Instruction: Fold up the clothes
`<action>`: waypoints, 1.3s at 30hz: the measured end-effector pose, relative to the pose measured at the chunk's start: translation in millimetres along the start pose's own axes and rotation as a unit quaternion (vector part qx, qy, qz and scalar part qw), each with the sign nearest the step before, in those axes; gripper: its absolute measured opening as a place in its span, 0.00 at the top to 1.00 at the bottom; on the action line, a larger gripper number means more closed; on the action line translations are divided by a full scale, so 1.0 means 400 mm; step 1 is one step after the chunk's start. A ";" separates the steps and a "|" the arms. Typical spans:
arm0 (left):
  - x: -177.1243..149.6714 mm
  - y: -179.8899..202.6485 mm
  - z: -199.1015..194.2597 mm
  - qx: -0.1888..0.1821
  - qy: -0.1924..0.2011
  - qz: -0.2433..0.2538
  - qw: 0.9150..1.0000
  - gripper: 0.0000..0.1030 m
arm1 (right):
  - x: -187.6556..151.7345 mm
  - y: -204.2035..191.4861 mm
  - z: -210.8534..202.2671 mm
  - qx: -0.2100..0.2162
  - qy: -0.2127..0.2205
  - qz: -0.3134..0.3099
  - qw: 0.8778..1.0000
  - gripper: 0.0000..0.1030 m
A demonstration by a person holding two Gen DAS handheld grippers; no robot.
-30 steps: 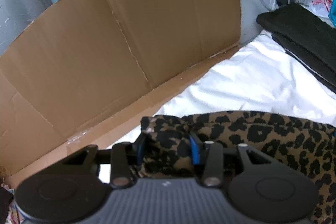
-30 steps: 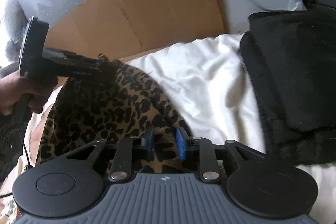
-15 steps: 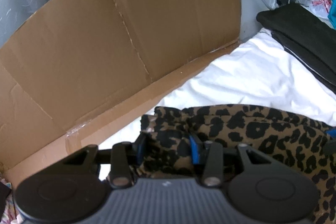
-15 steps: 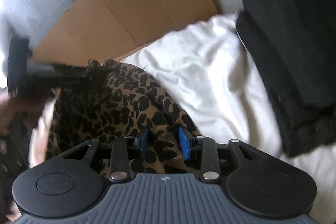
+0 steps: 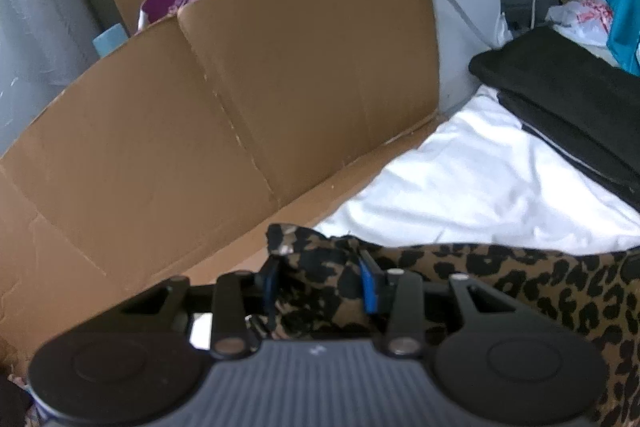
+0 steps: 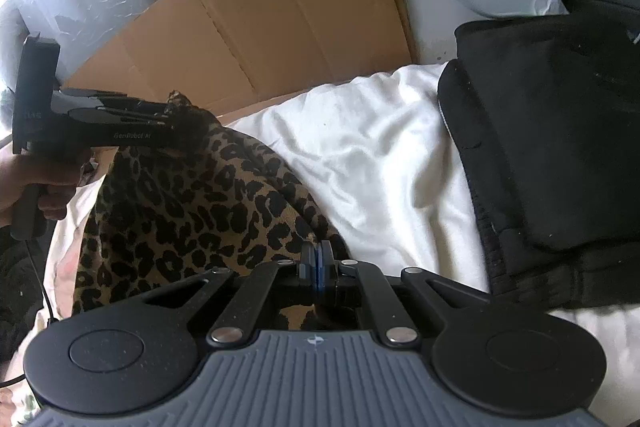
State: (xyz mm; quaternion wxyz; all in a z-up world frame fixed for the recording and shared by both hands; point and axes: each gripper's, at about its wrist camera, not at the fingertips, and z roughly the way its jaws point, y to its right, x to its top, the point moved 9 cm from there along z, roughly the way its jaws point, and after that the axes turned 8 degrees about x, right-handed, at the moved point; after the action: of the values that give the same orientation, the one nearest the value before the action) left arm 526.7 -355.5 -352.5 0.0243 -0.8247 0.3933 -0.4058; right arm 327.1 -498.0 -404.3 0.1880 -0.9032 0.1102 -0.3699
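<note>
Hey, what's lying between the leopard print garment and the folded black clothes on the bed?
Only bare, rumpled white bedsheet separates the leopard print garment from the folded black clothes; the right wrist view shows it best.

Leopard-print garment (image 6: 192,203) (bunched) draped over white bedding.

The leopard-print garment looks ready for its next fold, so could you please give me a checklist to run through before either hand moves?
1. Left gripper grips a bunched corner of the leopard-print garment: ok.
2. Right gripper jaws are closed; whether any fabric is caught between them: cannot tell.
3. Garment hangs between the two grippers, off the white sheet: ok.
4. Bare sheet beyond the garment to lay it on: ok.
5. Black folded clothes lie apart from the garment: ok.
6. Cardboard stands close behind the left gripper, a snag risk: not ok.
</note>
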 end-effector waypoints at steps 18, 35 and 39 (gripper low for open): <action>-0.031 0.048 0.118 -0.010 -0.026 -0.027 0.999 0.45 | -0.030 0.068 0.017 -0.046 -0.020 0.030 0.998 0.99; 0.005 -0.122 -0.058 -0.037 0.024 -0.090 0.995 0.74 | 0.065 -0.055 -0.014 -0.018 0.043 -0.003 0.999 0.64; -0.051 -0.092 -0.081 -0.060 0.008 -0.060 0.996 0.89 | 0.040 -0.094 0.008 -0.007 0.031 -0.031 0.999 0.74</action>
State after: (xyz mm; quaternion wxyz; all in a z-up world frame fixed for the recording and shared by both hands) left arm 520.1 -307.5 -330.9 -0.0526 -0.8436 0.3667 -0.3887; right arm 342.9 -468.7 -380.6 0.1667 -0.8957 0.0902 -0.4024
